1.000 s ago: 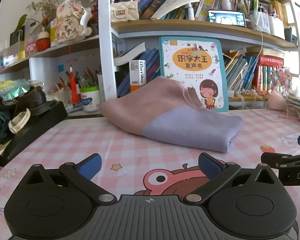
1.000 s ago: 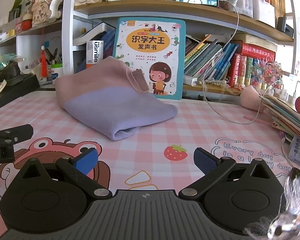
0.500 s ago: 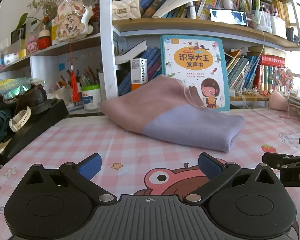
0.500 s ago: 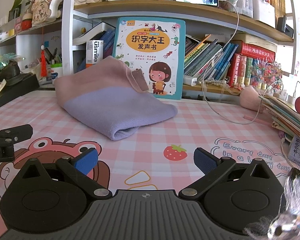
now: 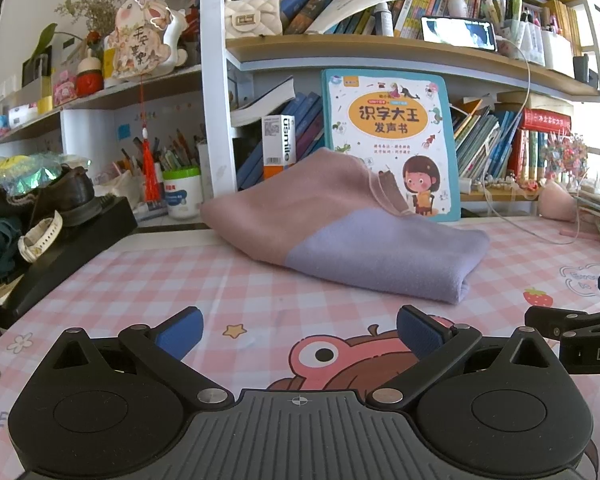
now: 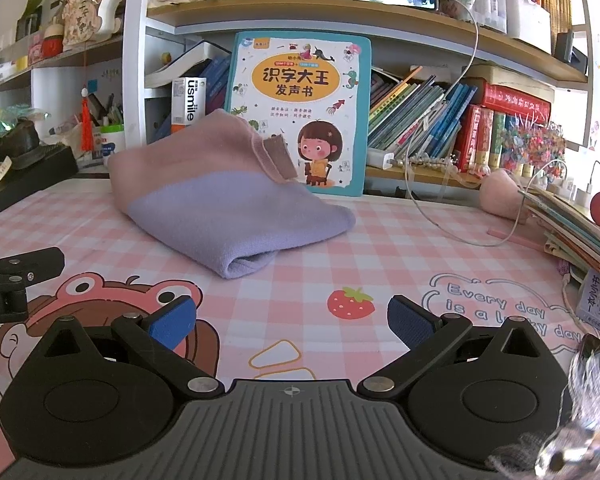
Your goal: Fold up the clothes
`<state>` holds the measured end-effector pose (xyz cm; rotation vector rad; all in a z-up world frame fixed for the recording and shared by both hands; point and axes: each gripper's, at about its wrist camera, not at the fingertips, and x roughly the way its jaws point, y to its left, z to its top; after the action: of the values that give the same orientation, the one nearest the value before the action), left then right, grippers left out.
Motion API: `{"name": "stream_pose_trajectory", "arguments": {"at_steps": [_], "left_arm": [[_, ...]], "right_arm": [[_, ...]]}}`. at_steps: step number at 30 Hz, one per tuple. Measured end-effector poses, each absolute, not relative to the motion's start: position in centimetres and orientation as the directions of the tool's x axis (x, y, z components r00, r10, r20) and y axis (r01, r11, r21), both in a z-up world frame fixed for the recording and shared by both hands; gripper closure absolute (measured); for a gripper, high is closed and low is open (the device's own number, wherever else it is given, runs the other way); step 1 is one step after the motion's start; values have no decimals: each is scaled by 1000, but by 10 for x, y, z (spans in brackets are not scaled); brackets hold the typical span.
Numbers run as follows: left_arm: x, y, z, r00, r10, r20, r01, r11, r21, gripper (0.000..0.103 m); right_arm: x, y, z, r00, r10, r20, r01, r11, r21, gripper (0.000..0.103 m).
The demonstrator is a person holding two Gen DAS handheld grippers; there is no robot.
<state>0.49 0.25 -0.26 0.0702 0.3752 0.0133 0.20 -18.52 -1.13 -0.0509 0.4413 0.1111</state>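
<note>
A folded pink and lilac garment (image 5: 340, 224) (image 6: 220, 192) lies on the pink checked desk mat (image 5: 160, 280) (image 6: 400, 248), its back leaning against a children's book (image 5: 392, 136) (image 6: 300, 100). My left gripper (image 5: 298, 330) is open, low over the mat in front of the garment and apart from it, nothing between its blue pads. My right gripper (image 6: 292, 322) is open too, over the mat to the front right of the garment. Each gripper shows at the edge of the other's view.
Shelves packed with books (image 6: 440, 120) rise behind the desk. A black box (image 5: 60, 248) with a shoe and a watch sits at the left. A white cable (image 6: 440, 216), a pink pouch (image 6: 500, 196) and stacked books (image 6: 572, 232) crowd the right side.
Both views have shifted only slightly; the garment sits a touch lower and nearer in the right wrist view. Both grippers remain open and the garment has not moved.
</note>
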Motion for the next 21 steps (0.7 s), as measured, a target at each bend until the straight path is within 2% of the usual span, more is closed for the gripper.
{"name": "stream_pose_trajectory", "arguments": {"at_steps": [21], "left_arm": [[5, 0, -2, 930, 26, -366, 0, 997, 71, 0]], "right_arm": [[2, -185, -10, 896, 96, -433, -119, 993, -26, 0]]}}
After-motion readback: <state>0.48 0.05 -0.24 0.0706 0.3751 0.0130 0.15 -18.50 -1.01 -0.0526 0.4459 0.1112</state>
